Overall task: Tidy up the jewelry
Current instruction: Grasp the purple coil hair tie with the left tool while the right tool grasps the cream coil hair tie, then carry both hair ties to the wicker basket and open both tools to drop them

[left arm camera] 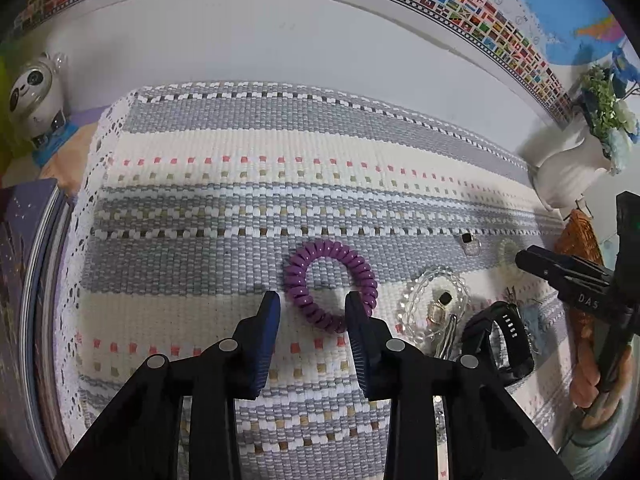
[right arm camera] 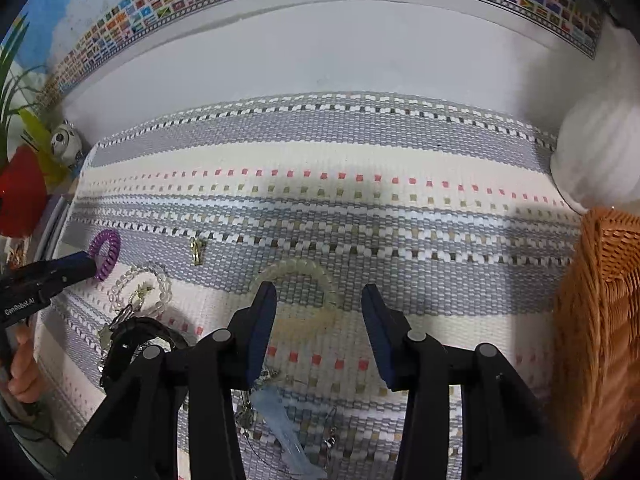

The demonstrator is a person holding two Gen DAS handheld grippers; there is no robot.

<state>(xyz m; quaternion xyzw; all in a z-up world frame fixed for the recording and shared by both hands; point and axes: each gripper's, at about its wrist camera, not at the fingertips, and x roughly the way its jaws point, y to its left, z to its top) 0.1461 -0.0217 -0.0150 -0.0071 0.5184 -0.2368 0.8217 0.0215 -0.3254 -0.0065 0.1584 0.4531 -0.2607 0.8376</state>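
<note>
My left gripper (left arm camera: 313, 304) is open, its fingers on either side of the near part of a purple coil hair tie (left arm camera: 330, 286) lying on the woven mat (left arm camera: 240, 184). My right gripper (right arm camera: 319, 300) is open above a pale yellow coil hair tie (right arm camera: 296, 276). Between them lie a clear bead bracelet (left arm camera: 434, 304) with earrings (left arm camera: 440, 306) inside it, a black watch (left arm camera: 500, 340), and a ring (left arm camera: 470, 243). The purple tie (right arm camera: 105, 254), bracelet (right arm camera: 140, 288) and watch (right arm camera: 136, 340) also show at the left of the right wrist view. A pale blue tassel earring (right arm camera: 280, 412) lies under the right gripper.
A wicker basket (right arm camera: 600, 320) stands at the mat's right edge beside a white vase (right arm camera: 596, 152). A panda figure (left arm camera: 34, 100) and a dark book (left arm camera: 24, 280) are to the left. A flag-bordered map covers the wall behind.
</note>
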